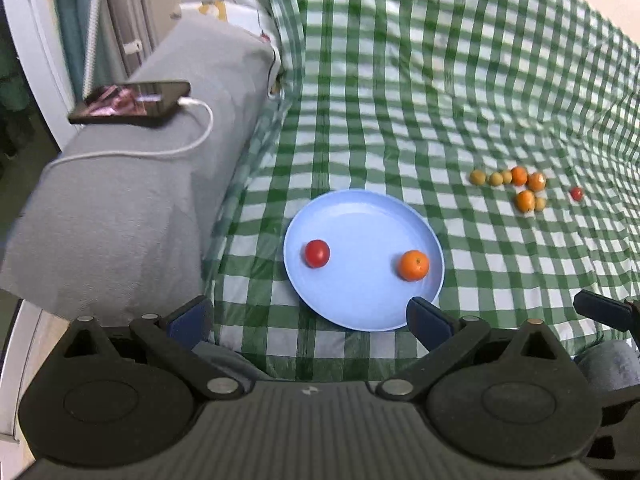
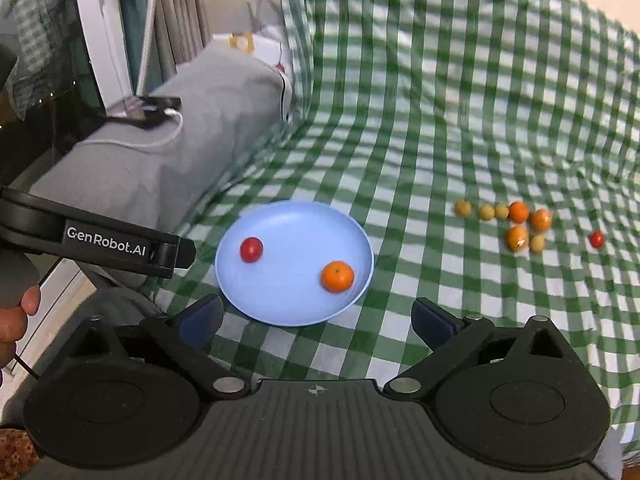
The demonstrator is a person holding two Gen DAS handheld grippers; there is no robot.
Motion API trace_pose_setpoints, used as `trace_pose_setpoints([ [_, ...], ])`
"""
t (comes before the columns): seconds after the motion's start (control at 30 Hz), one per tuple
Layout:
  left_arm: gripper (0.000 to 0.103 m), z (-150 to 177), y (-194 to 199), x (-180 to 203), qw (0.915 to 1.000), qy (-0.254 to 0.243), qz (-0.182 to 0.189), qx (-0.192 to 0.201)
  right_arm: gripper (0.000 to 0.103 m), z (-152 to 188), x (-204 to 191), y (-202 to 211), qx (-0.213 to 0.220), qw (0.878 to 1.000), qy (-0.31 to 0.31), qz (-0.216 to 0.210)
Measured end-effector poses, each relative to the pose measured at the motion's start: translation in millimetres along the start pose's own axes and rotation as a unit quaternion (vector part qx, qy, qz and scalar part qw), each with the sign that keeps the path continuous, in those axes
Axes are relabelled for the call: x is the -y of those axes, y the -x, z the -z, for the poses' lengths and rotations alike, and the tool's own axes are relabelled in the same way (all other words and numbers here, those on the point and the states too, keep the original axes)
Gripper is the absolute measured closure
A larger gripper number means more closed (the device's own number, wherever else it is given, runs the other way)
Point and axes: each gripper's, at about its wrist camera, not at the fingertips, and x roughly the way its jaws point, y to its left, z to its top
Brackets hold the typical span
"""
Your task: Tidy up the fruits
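Note:
A light blue plate lies on the green checked cloth and holds a red tomato on its left and an orange on its right. My left gripper hangs open above the plate's near rim, nothing between its fingers. My right gripper is open too and empty, just short of the same plate. Off to the right, a cluster of oranges and small yellow fruits rests on the cloth, with a lone small red tomato beyond it.
A grey cushion borders the cloth on the left, carrying a phone with a white cable plugged in. In the right wrist view the left gripper's body and a hand fill the left edge. The checked cloth rises at the back.

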Motion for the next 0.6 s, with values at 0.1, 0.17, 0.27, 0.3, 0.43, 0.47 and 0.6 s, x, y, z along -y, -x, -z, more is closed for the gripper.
trace_pose_setpoints([
  [0.1,0.0,7.0,15.0,1.8,0.9999,0.004,0.003,0.01,0.003,4.8,-3.0,13.5,0.011,1.0,0.003,0.004],
  [0.17,0.0,12.2,23.6,3.2,0.9998,0.0,0.003,0.018,0.003,8.4,-4.7,21.6,0.016,1.0,0.004,0.004],
  [0.27,0.0,16.0,34.8,5.5,0.9995,-0.005,-0.001,0.031,0.003,11.9,-6.4,34.2,0.027,1.0,0.007,0.007],
  [0.3,0.0,16.7,38.2,5.7,0.9994,-0.005,-0.002,0.036,0.003,12.9,-7.4,37.9,0.032,0.999,0.007,0.008],
  [0.43,0.0,16.9,48.9,6.2,0.9989,-0.002,-0.002,0.047,0.003,15.6,-8.2,49.0,0.045,0.999,0.006,0.011],
  [0.47,0.0,16.3,50.0,5.7,0.9988,0.0,-0.001,0.048,0.003,16.2,-7.9,51.2,0.047,0.999,0.006,0.01],
  [0.6,0.0,18.1,56.4,7.4,0.9987,0.0,0.002,0.052,0.003,17.8,-8.3,57.3,0.055,0.998,0.005,0.011],
])
